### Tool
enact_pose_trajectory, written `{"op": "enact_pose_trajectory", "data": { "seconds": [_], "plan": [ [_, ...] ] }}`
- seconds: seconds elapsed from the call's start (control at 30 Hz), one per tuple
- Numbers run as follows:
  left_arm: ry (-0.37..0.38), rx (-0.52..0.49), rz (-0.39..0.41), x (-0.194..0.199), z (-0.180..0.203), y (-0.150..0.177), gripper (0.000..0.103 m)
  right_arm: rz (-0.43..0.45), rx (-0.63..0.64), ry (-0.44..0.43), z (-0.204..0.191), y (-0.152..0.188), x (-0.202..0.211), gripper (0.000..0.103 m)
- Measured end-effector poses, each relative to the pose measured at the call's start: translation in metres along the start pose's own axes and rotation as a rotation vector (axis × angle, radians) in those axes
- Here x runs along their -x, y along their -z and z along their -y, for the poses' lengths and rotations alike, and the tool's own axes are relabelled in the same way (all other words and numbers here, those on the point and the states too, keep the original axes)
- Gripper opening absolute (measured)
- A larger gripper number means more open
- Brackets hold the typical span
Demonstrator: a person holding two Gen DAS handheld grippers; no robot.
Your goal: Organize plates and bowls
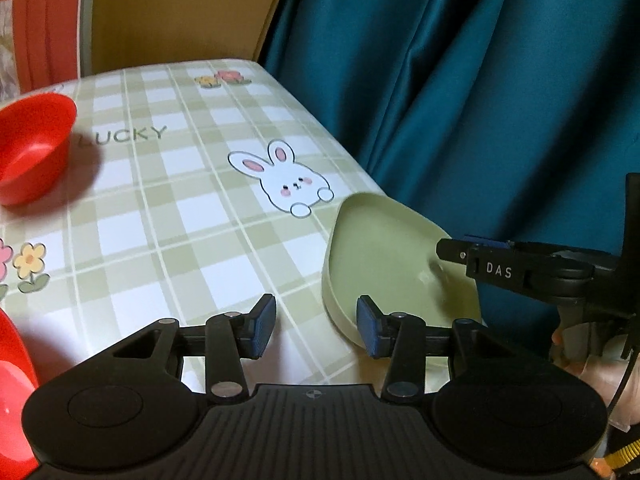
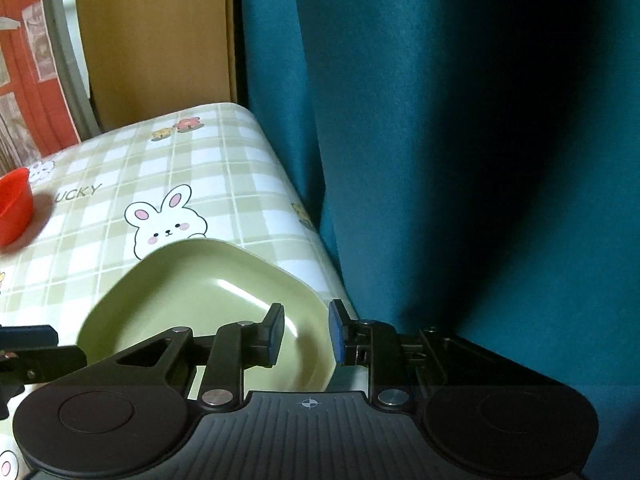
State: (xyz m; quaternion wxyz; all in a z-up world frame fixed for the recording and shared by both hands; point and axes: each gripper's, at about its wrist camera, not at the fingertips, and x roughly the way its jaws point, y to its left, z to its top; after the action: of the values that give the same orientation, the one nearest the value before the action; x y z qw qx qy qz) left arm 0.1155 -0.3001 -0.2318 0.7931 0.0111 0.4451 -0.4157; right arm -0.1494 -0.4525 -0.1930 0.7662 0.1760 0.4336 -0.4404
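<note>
A pale green square plate [image 1: 380,256] [image 2: 192,300] lies near the right edge of the checked tablecloth [image 1: 180,220]. My left gripper [image 1: 316,330] is open; its right fingertip [image 1: 368,334] overlaps the plate's near-left rim, while the left one is over bare cloth. My right gripper [image 2: 306,336] is open astride the plate's right rim, one finger inside the dish and the other outside; no pad presses on it. One of its fingers [image 1: 480,260] reaches over the plate from the right. A red bowl [image 1: 32,148] [image 2: 14,208] stands at the far left.
Part of a red plate [image 1: 12,360] shows at the lower left. A teal curtain [image 1: 460,100] hangs just past the table's right edge [image 2: 304,216]. A brown board [image 2: 156,40] and a red box [image 1: 44,20] stand behind the table.
</note>
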Motion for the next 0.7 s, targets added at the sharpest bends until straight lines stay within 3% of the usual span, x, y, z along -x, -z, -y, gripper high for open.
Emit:
{"op": "enact_pose_trajectory", "data": {
  "seconds": [0.27, 0.53, 0.63, 0.7],
  "plan": [
    [0.017, 0.012, -0.019, -0.011, -0.002, 0.001, 0.047, 0.001, -0.022, 0.02, 0.004, -0.001, -0.005, 0.023],
    [0.058, 0.056, -0.037, -0.016, -0.005, 0.004, 0.045, -0.023, -0.047, -0.015, 0.006, 0.005, -0.01, 0.019],
    [0.065, 0.041, -0.033, -0.016, -0.004, 0.006, 0.029, -0.025, -0.054, -0.042, 0.004, 0.006, -0.009, 0.011],
    [0.057, 0.036, -0.027, -0.014, -0.005, 0.006, 0.027, -0.027, -0.053, -0.05, 0.002, 0.007, -0.007, 0.011]
  ]
}}
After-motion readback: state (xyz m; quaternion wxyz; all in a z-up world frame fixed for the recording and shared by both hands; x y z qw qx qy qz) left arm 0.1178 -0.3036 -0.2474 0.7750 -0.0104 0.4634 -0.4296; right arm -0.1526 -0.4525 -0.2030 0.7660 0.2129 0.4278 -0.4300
